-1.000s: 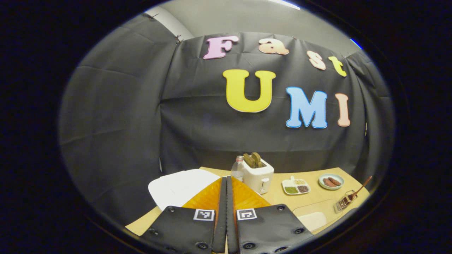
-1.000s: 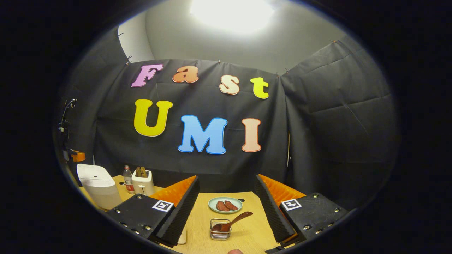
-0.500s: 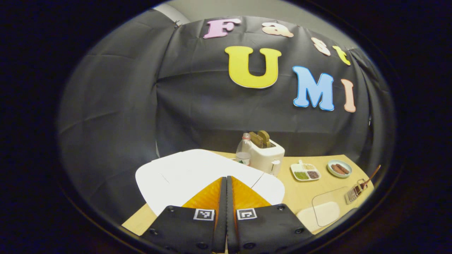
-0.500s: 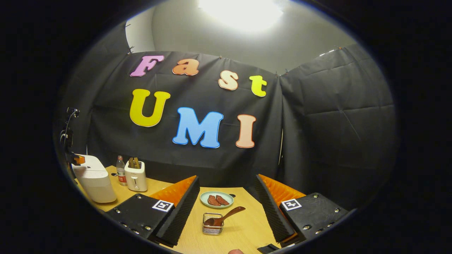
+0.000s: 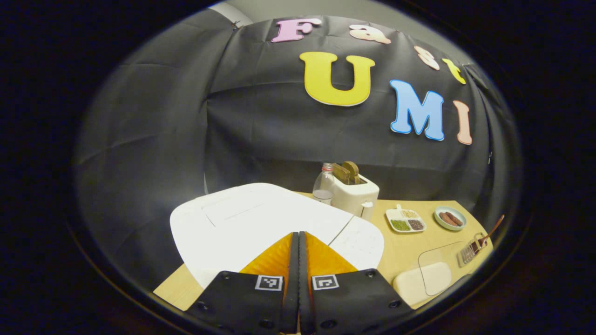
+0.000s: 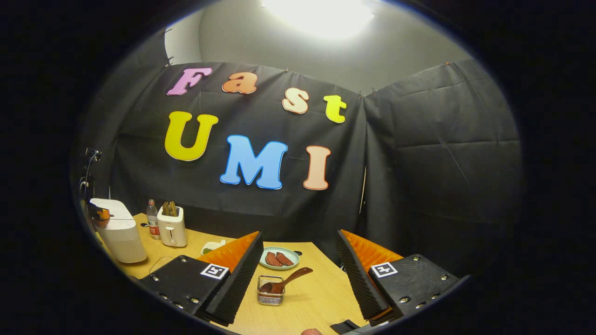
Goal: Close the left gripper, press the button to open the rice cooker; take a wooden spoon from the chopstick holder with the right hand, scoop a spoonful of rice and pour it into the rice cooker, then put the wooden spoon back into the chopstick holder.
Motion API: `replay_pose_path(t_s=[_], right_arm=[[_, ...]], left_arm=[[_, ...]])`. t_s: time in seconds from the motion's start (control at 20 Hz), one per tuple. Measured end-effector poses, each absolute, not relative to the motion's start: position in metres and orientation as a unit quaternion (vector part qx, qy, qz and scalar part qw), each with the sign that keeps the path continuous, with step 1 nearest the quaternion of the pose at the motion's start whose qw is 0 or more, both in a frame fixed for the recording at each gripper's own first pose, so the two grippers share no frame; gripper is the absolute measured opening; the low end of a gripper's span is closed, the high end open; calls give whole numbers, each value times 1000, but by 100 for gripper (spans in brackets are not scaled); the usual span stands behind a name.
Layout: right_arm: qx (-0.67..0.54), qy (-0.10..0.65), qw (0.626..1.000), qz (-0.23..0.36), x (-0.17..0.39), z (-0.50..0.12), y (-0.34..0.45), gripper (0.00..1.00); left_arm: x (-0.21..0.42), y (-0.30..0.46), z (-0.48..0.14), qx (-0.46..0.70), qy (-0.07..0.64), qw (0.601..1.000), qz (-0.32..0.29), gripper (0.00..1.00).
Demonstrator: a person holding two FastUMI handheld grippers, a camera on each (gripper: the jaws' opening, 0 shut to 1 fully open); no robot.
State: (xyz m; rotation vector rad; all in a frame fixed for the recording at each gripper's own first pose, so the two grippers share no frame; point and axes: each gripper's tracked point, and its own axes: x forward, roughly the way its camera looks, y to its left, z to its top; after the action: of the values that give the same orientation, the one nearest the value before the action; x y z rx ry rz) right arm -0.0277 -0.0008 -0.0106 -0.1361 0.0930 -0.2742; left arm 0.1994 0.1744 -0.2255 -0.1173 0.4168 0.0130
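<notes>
Left gripper view: closed left gripper (image 5: 298, 260) hides rice cooker (image 5: 242, 218) front.

The left gripper (image 5: 298, 279) has advanced over the rice cooker (image 5: 260, 218), whose lid now looms larger. The right gripper (image 6: 298, 274) has tilted down toward the chopstick holder (image 6: 271, 296).
</notes>
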Motion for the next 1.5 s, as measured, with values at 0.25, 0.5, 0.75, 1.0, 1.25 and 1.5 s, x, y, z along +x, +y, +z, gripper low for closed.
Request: replay_pose_path(t_s=[0.25,0.5,0.75,1.0,1.25,1.5], right_arm=[[-75,38,989,-125,-27,-3,-10,95],[-61,32,992,-105,-18,0,-22,95],[-39,24,995,-86,-7,-3,-35,95],[-7,41,996,-74,9,-27,-53,95],[9,62,996,-59,30,-58,-67,95],[71,118,989,-50,52,-112,-75,95]], left_arm=[[206,186,-171,-23,143,989,38,9],[202,197,-103,2,84,994,74,9],[162,158,-49,-14,29,998,54,23],[116,116,-19,-40,0,998,53,85],[73,83,-4,-35,-9,998,51,97],[37,56,2,-30,-16,998,49,99]])
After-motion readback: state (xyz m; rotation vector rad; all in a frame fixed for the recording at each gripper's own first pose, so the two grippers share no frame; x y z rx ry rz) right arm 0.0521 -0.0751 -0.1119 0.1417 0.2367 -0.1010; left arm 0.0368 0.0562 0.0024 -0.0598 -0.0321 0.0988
